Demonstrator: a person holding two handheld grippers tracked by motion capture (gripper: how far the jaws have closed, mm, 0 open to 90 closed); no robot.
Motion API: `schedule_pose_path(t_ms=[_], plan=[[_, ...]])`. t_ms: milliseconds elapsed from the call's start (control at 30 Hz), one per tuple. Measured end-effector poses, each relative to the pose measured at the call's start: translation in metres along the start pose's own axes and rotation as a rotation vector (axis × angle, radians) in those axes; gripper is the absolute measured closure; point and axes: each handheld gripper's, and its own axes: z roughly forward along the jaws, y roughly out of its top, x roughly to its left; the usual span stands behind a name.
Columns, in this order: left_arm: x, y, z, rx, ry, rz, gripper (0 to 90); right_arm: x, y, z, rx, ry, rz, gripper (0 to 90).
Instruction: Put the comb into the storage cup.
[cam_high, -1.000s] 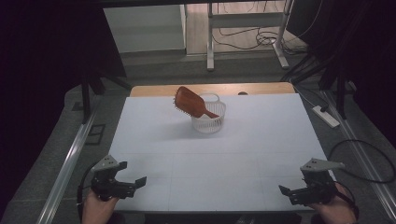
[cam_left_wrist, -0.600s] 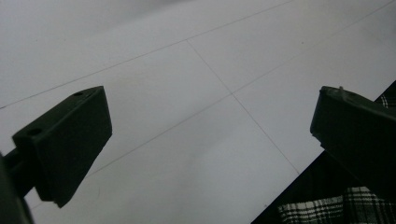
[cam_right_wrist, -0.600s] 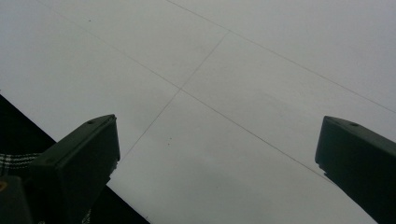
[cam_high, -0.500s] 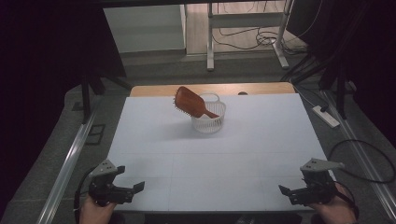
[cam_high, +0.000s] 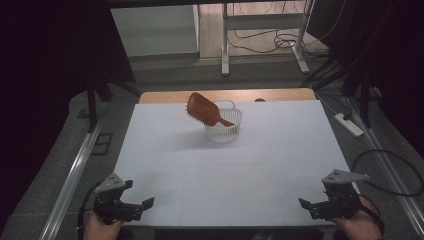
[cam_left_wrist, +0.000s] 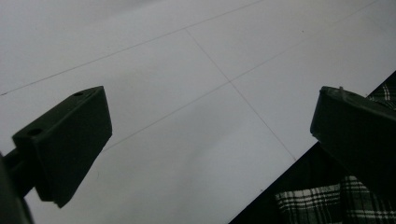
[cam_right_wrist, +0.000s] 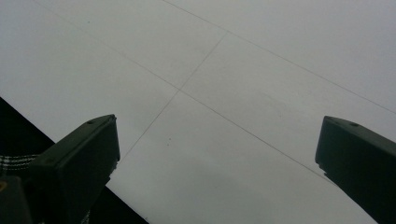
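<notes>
A brown wooden hairbrush (cam_high: 206, 113) stands tilted in a small white basket (cam_high: 223, 131) at the far middle of the white table (cam_high: 230, 165), its head leaning out to the left. My left gripper (cam_high: 142, 206) rests at the near left corner, open and empty. At the near right corner my right gripper (cam_high: 306, 205) is open too, nothing between its jaws. In the left gripper view (cam_left_wrist: 210, 140) and the right gripper view (cam_right_wrist: 219, 158) the black jaws stand wide apart over bare table near its front edge.
A wooden strip (cam_high: 225, 95) runs along the table's far edge. A power strip (cam_high: 349, 125) and cables lie on the floor at the right. A metal rail (cam_high: 75, 172) flanks the table's left side. Plaid cloth (cam_left_wrist: 322, 205) shows below the front edge.
My left gripper has drawn back toward the near left corner and turned a little. The right gripper, brush and basket have not moved.
</notes>
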Motion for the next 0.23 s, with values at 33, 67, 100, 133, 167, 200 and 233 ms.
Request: schedule_pose_path(t_ms=[33, 67, 100, 133, 167, 200, 233], plan=[[-0.0005, -0.0002, -0.0002, 0.003, 0.001, 0.002, 0.0, -0.0001, 0.0, 0.0, 0.0, 0.0, 0.001, 0.0], [-0.0009, -0.0004, -0.0002, 0.004, 0.003, 0.004, 0.0, -0.0001, 0.0, 0.0, 0.0, 0.0, 0.001, 0.0], [-0.0008, -0.0003, -0.0001, 0.005, 0.002, 0.003, 0.0, -0.0001, 0.0, 0.0, 0.0, 0.0, 0.002, 0.0], [-0.0008, -0.0003, -0.0001, 0.005, 0.002, 0.003, 0.0, -0.0001, 0.0, 0.0, 0.0, 0.0, 0.002, 0.0], [-0.0001, 0.0002, 0.0001, 0.003, -0.003, -0.002, 0.0, -0.0003, -0.0001, 0.0002, 0.001, -0.001, 0.0, 0.0], [0.0, 0.0005, 0.0004, 0.004, -0.004, -0.003, 0.0, -0.0005, -0.0002, 0.0005, 0.002, -0.001, 0.001, 0.0], [0.0, 0.0005, 0.0004, 0.004, -0.004, -0.003, 0.0, -0.0011, -0.0003, 0.0007, 0.005, 0.002, 0.005, 0.0]])
